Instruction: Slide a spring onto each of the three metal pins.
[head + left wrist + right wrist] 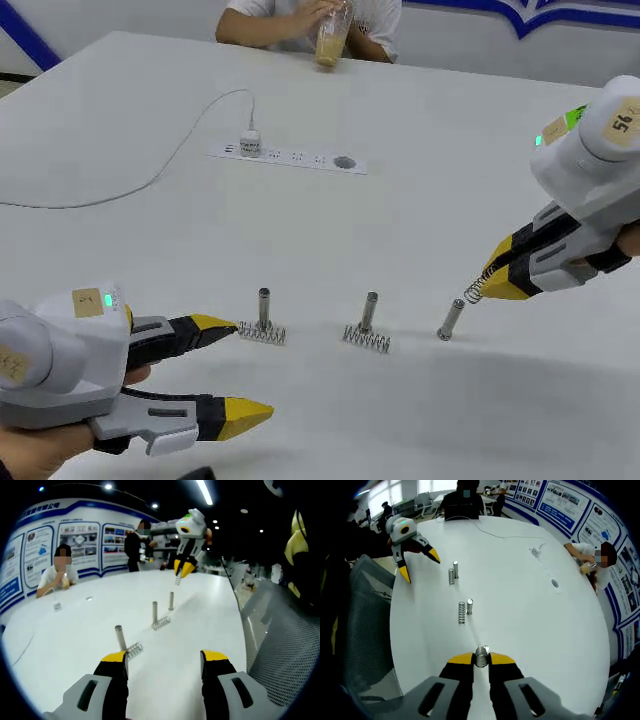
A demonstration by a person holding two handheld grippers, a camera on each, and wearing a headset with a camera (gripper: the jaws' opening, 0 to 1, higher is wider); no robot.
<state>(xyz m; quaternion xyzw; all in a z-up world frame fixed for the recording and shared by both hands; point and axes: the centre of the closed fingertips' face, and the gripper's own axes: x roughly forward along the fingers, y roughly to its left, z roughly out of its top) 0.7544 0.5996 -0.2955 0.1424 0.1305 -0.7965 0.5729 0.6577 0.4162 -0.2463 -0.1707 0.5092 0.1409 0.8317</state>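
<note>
Pinching the held spring (476,289) by one end in the right gripper (492,284), jaws narrowed onto the coil, free end pointing down and left to just beside the top of the right pin (451,319); cannot tell whether touching, but not yet over it. Holding the left gripper (241,367) wide apart and empty at the near left, far jaw tip just beside the left spring (262,333), lying flat on the table (420,220) at the foot of the left pin (264,308). Likewise flat against the middle pin (369,311), the middle spring (366,339). No pin sleeved so far, judging by this. Likeliest to go wrong: coming in off-axis, snagging the lowest coil on the pin's rim, then buckling the spring sideways or flicking it out of the pinch. Made worse by gripping so close to one end, with most of the length free to wobble. Could also tip the right pin, apparently leaning a little and standing loose as far as can be judged, with any sideways shove. At the left, risking a knock to the lying spring or its pin with that open far jaw, being so near; worth drawing clear before closing on anything.
</note>
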